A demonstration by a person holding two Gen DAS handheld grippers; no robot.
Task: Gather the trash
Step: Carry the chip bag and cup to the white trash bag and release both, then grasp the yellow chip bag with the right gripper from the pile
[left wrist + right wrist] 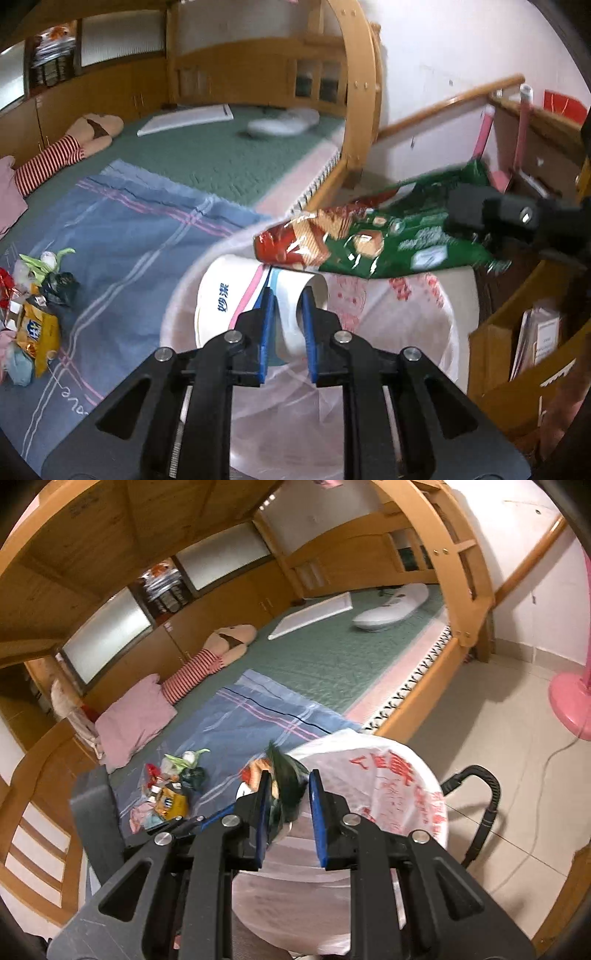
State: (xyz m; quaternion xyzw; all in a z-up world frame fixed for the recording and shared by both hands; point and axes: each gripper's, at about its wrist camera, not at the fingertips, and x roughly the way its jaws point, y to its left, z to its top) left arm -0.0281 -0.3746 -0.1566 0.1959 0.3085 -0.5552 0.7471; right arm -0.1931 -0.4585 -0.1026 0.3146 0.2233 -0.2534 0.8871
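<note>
Item: two wrappers held over the white plastic bag, beside the bed.

My left jaws stand a little apart with a white wrapper with blue print between the blue pads; whether the pads press on it I cannot tell. My right jaws are clamped on the end of the green and red snack bag, which juts out over the white plastic bag's open mouth just above the white wrapper. Remaining trash pile: yellow packet, dark bag, red and green scraps, lying on the blue striped cloth spread on the bed. Also on the bed: pink pillow, striped plush toy, white board. On the tiled floor: pink fan base.
</note>
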